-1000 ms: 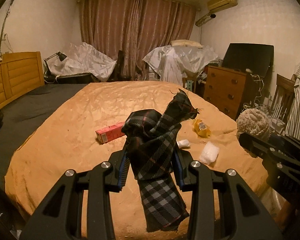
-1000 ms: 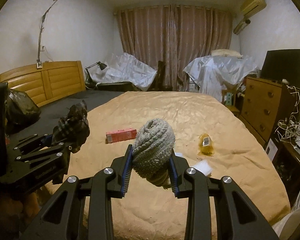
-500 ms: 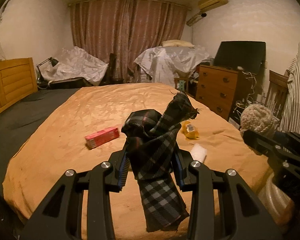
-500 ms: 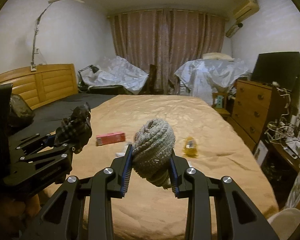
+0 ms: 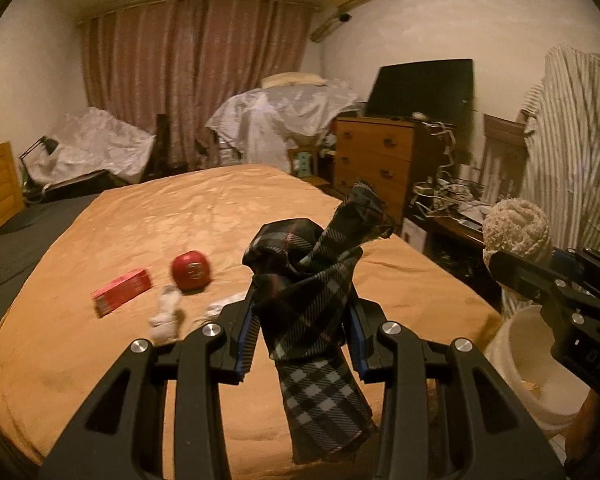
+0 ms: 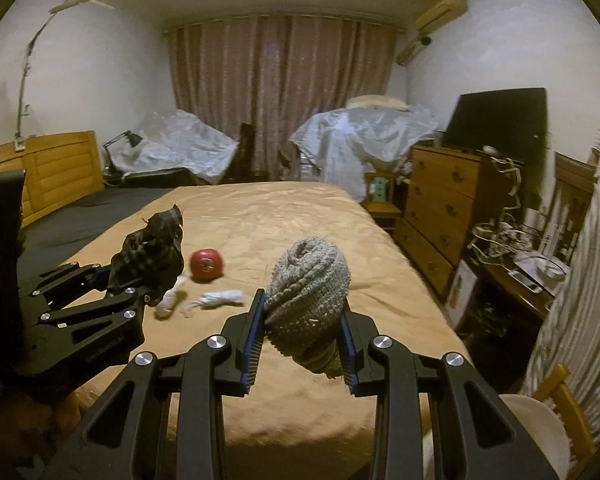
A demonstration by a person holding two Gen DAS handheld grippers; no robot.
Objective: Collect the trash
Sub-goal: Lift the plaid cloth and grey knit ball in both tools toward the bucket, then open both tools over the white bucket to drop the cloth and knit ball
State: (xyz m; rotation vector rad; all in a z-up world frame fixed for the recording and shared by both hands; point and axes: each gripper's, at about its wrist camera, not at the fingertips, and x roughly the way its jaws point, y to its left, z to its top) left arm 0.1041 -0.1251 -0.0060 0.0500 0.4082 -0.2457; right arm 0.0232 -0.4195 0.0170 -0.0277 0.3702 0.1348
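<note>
My left gripper (image 5: 302, 334) is shut on a dark plaid cloth (image 5: 306, 288) that hangs down between the fingers; it also shows in the right wrist view (image 6: 150, 256). My right gripper (image 6: 302, 344) is shut on a rolled grey knit cloth (image 6: 308, 300), seen at the right of the left wrist view (image 5: 516, 232). Both are held above the near end of the orange bed (image 5: 140, 220). On the bed lie a red box (image 5: 122, 290), a red round packet (image 5: 191, 271) and crumpled white tissues (image 5: 166, 314) (image 6: 222, 298).
A white bucket (image 5: 528, 364) stands on the floor at the bed's right corner, under the right gripper. A wooden dresser (image 6: 440, 204) with a dark screen and a cluttered low table (image 6: 516, 268) line the right wall. A striped garment (image 5: 572, 132) hangs at far right.
Both grippers swung rightwards along the bed's end, still holding their cloths. The bucket has come into view, and a red round packet now shows on the bed.
</note>
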